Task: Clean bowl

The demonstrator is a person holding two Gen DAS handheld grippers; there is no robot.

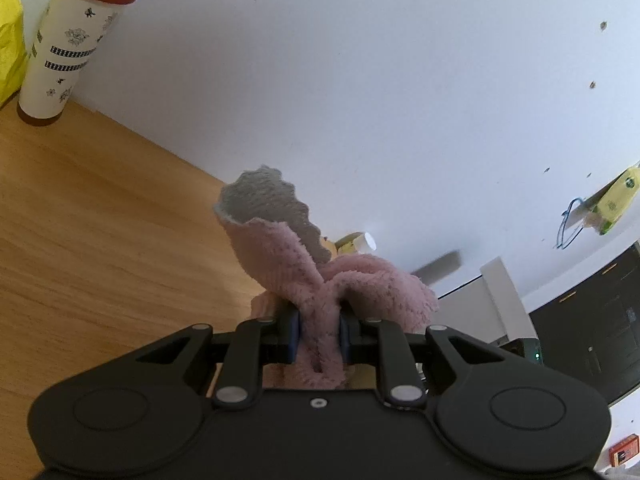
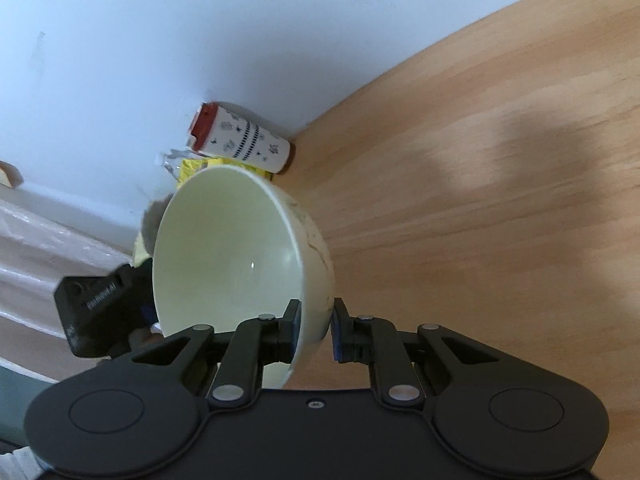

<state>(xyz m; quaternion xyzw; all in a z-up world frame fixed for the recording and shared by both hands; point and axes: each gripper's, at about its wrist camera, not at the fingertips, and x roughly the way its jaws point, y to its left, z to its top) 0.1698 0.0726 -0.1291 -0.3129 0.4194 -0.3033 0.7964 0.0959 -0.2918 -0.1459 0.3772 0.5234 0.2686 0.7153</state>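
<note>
Bowl (image 2: 240, 256) first: you have its rim pinched in your right gripper (image 2: 314, 330), one finger inside the wall and one outside, and the pale vessel hangs tipped on its side above the wooden table (image 2: 500, 200) with its mouth facing away from the table surface. Its inside looks smooth and mostly clean, though brownish smears show on the outer wall near the rim. Your left gripper (image 1: 319, 334) is clenched on a bunched pink cloth (image 1: 320, 280), which stands up in loose folds past the fingers; in the right wrist view part of that left tool shows just behind the bowl's open side.

Judging from this, the wipe is about to begin or is under way, and the weak point is the rim grip. It is a thin pinch on a glazed wall, so a hard push from the cloth could twist the bowl out of the fingers and drop it onto the table. Loose cloth folds could also snag on the rim.

Farther off, a patterned bottle with a red lid (image 2: 244, 140) stands at the table's far edge against the white wall (image 2: 200, 40), beside something yellow (image 2: 192, 168).
</note>
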